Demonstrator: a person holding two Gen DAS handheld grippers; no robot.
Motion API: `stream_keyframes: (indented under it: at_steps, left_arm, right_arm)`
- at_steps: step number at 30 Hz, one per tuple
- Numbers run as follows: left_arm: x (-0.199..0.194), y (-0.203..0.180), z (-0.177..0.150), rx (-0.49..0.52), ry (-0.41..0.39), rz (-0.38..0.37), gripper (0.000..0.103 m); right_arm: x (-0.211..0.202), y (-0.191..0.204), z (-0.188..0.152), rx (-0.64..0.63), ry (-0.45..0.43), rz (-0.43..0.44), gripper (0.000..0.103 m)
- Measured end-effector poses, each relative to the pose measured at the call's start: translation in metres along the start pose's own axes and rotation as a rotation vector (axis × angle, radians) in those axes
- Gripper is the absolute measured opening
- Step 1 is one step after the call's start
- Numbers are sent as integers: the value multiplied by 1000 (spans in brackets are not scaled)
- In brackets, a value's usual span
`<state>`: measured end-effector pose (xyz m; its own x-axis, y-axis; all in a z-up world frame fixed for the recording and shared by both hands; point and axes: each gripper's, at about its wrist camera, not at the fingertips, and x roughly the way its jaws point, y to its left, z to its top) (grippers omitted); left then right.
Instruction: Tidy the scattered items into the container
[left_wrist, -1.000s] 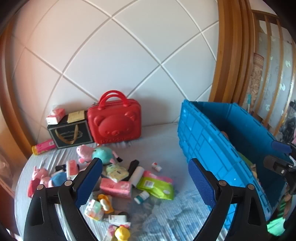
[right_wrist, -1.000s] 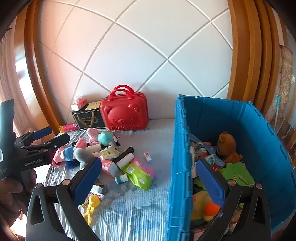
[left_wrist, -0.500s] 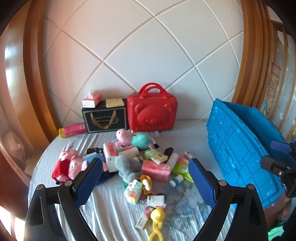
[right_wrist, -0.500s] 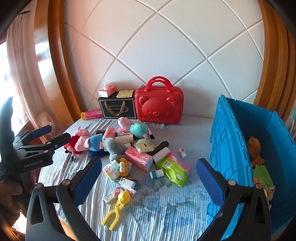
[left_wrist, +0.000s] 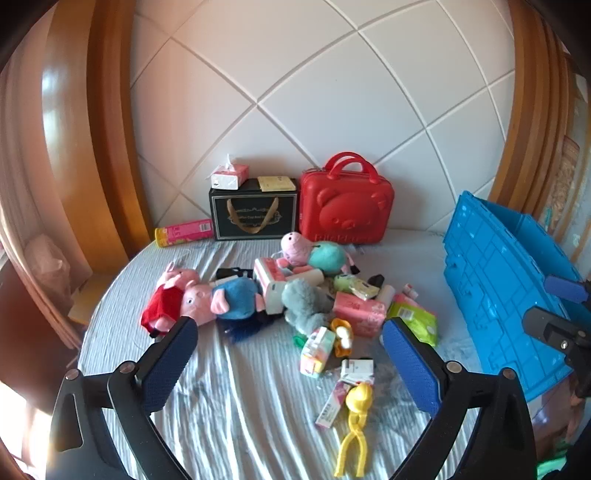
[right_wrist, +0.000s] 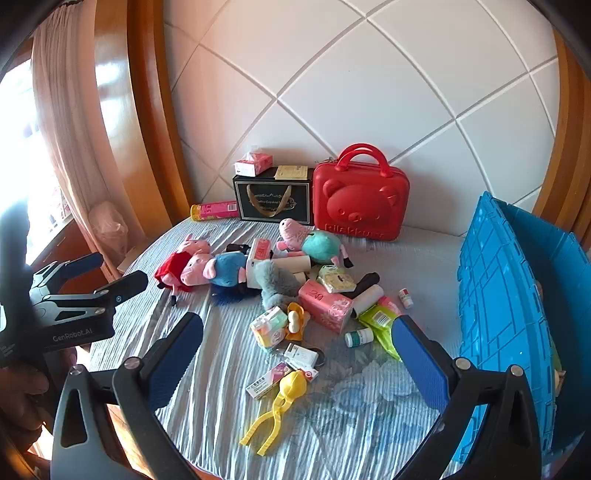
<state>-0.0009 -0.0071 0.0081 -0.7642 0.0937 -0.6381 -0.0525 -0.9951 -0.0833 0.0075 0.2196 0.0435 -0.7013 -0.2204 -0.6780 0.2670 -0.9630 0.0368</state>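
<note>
A heap of scattered items lies mid-bed: pig plush toys (left_wrist: 192, 295) (right_wrist: 199, 267), a grey plush (left_wrist: 304, 301), a pink tissue pack (left_wrist: 358, 314) (right_wrist: 325, 304), a green wipes pack (left_wrist: 413, 321), a yellow scoop toy (left_wrist: 354, 417) (right_wrist: 280, 402) and small boxes. The blue crate (left_wrist: 495, 295) (right_wrist: 495, 295) stands at the right. My left gripper (left_wrist: 291, 365) is open and empty above the bed, short of the heap; it also shows at the left of the right wrist view (right_wrist: 96, 273). My right gripper (right_wrist: 299, 358) is open and empty above the scoop toy.
A red bear case (left_wrist: 345, 206) (right_wrist: 360, 199), a black gift box (left_wrist: 255, 214) with a tissue box (left_wrist: 229, 176) on it, and a pink tube (left_wrist: 184, 232) line the white padded headboard. Wooden frame and curtain stand at the left (right_wrist: 74, 147).
Both wrist views have swung left, away from the crate and onto the heap. The crate's inside has passed out of sight. Both grippers have stayed open.
</note>
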Motion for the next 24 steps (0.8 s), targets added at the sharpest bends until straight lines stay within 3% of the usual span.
stream_keyframes:
  at_steps: [6, 14, 24]
  left_arm:
    - [-4, 22, -6, -34, 10, -4, 102]
    - [-5, 29, -10, -60, -3, -32, 102]
    - [-3, 17, -8, -10, 9, 39, 102]
  right_arm:
    - [0, 28, -6, -36, 26, 15, 103]
    - [-5, 36, -5, -52, 17, 5, 103]
    - [-9, 30, -9, -38, 10, -9, 103]
